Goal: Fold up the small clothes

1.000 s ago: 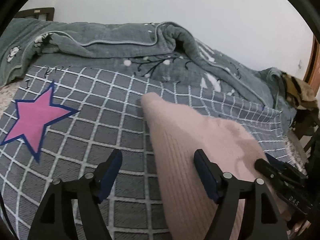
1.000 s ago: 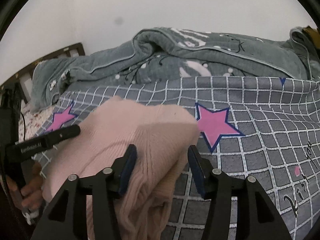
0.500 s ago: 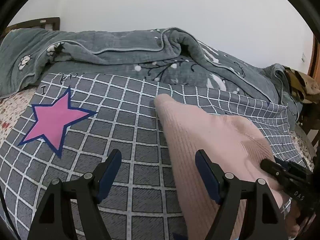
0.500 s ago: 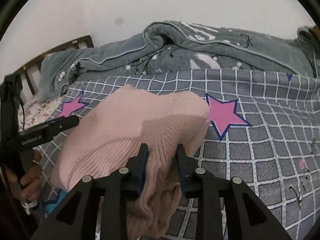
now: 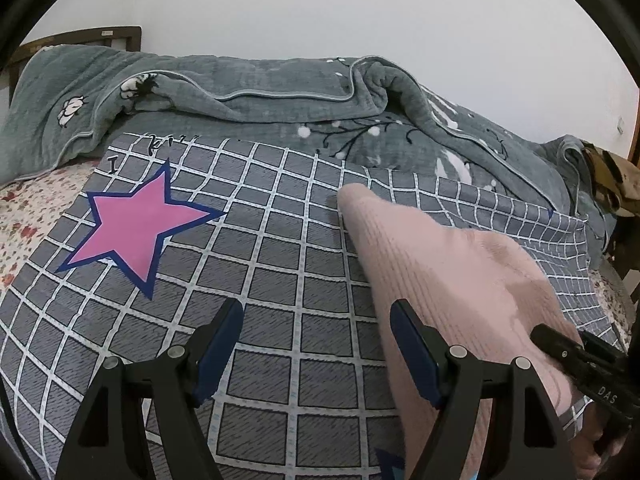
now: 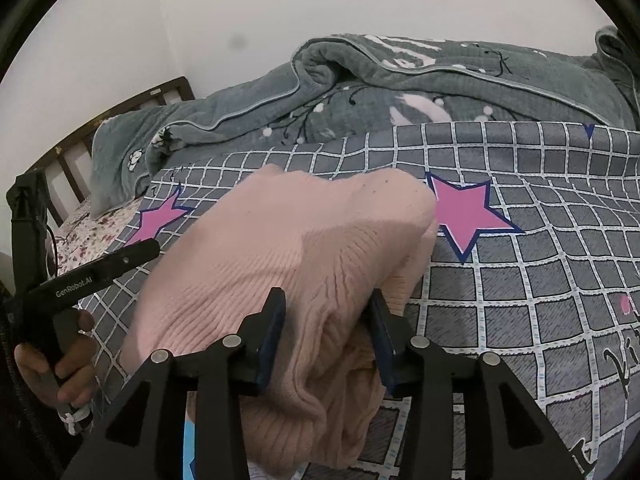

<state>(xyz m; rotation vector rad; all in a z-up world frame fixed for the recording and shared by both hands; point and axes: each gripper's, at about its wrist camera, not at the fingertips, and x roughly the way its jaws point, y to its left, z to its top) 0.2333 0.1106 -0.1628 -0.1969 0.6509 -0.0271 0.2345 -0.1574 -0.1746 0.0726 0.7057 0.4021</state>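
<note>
Right tool [image 6: 326, 328] pinches pink sweater's [image 6: 296, 248] near edge.

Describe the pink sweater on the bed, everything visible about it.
The pink sweater is pale pink ribbed knit, soft and thick-looking. It lies bunched in a rounded heap on the grey checked sheet, beside a pink star print. The right gripper has a fold of it between its fingers. The left gripper is open, its right finger against the sweater's edge.
</note>
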